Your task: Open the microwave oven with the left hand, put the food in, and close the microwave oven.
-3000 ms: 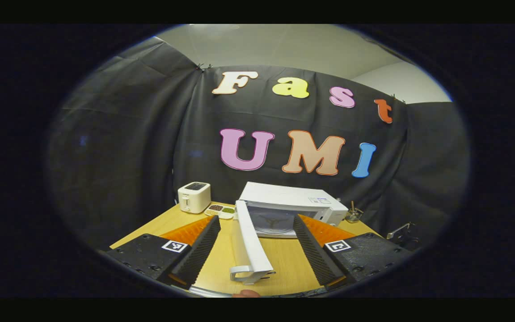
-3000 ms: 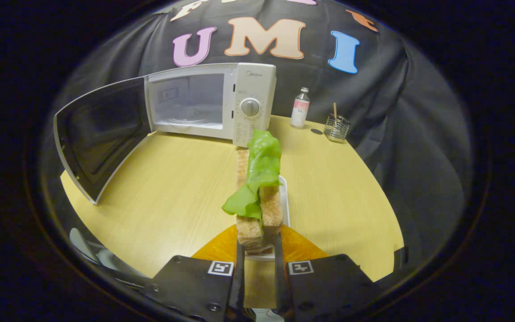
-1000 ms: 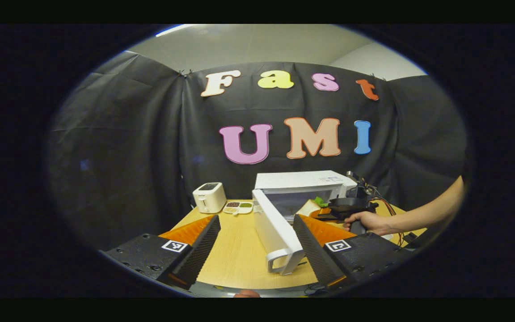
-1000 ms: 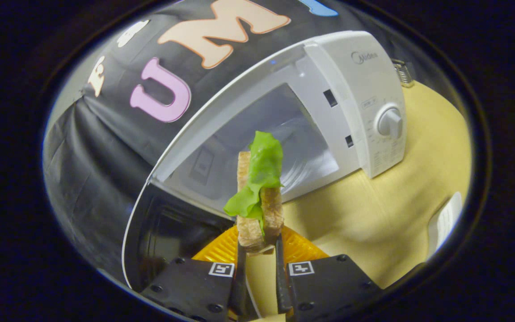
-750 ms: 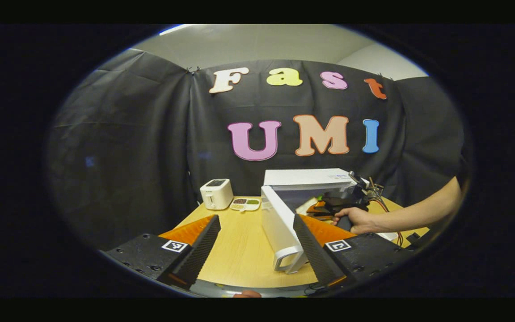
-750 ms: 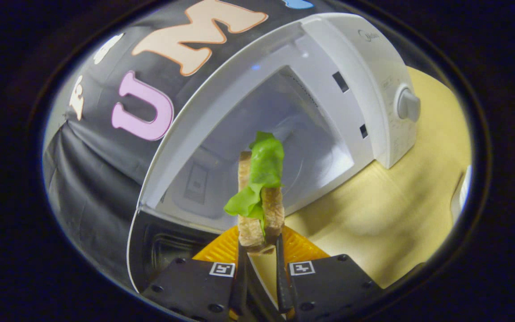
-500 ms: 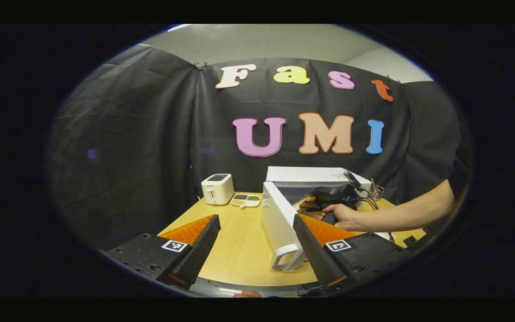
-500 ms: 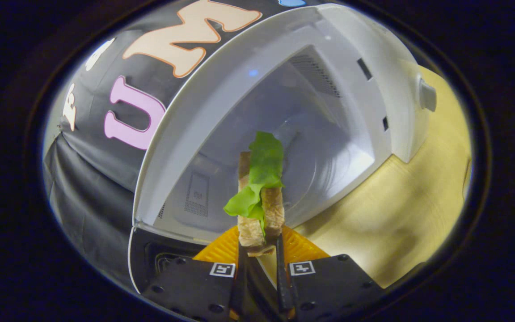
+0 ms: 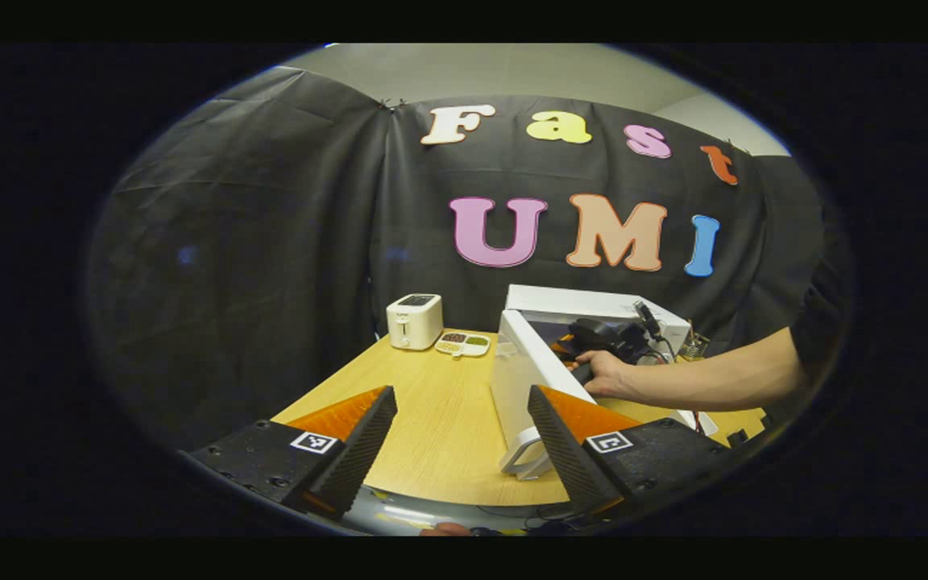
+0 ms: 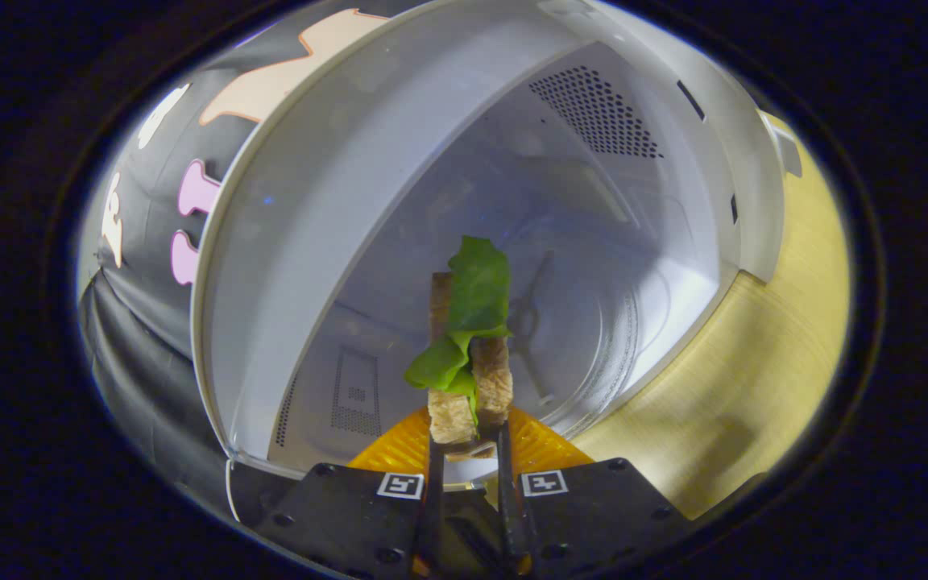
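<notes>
**Sandwich at the mouth of the oven, glass tray straight ahead**

The white box-shaped microwave oven (image 10: 399,145) stood on the pale wooden table (image 9: 440,419) with its white-framed door (image 9: 524,387) swung wide, the handle end pointing back toward the left gripper (image 9: 461,439). That gripper hung well short of the door, its jaws apart and empty, with the door's handle just beside its right finger in the left gripper view.

The right gripper (image 10: 466,459) was the nearer one by far: in the left gripper view the person's hand (image 9: 605,374) carried it up at the oven's opening. Its jaws were clamped on the lower end of the food, a sandwich of two brown toast slices with a green lettuce leaf (image 10: 468,338). The sandwich stood on end, its long axis running straight out from the jaws into the cavity. Dead ahead and a little to the right of it lay the round glass turntable (image 10: 593,338), seemingly bare. To my eye the sandwich was over the threshold but not yet set down; the next move would be onward and down onto that tray.
</notes>
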The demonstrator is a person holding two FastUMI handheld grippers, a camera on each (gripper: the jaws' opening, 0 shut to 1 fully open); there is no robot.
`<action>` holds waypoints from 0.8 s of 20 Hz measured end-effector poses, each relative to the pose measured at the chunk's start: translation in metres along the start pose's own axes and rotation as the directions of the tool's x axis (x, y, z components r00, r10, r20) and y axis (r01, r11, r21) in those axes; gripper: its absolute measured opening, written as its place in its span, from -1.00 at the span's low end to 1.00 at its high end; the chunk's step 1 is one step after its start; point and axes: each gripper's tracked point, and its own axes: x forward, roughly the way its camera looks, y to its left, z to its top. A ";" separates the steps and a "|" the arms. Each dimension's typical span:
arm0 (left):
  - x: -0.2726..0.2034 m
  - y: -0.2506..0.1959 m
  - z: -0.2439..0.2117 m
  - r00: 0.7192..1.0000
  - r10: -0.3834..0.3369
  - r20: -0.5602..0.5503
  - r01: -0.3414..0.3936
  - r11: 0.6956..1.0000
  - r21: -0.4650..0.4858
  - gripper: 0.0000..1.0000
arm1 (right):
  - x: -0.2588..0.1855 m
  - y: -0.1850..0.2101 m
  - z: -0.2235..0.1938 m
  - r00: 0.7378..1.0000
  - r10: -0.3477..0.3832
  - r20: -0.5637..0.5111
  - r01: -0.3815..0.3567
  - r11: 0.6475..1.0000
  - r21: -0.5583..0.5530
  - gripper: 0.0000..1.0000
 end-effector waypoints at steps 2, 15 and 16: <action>0.001 0.001 -0.004 1.000 -0.001 -0.009 0.001 1.000 -0.014 0.92 | 0.004 -0.002 0.000 1.000 -0.006 0.007 0.006 1.000 0.008 -0.41; 0.010 -0.005 -0.002 1.000 -0.024 0.012 0.024 1.000 0.003 0.92 | 0.001 -0.031 0.007 0.990 -0.140 0.018 0.141 0.989 -0.051 0.72; 0.011 -0.005 -0.003 1.000 -0.027 0.014 0.027 1.000 0.005 0.87 | -0.001 -0.033 0.008 0.989 -0.147 0.020 0.148 0.987 -0.063 0.94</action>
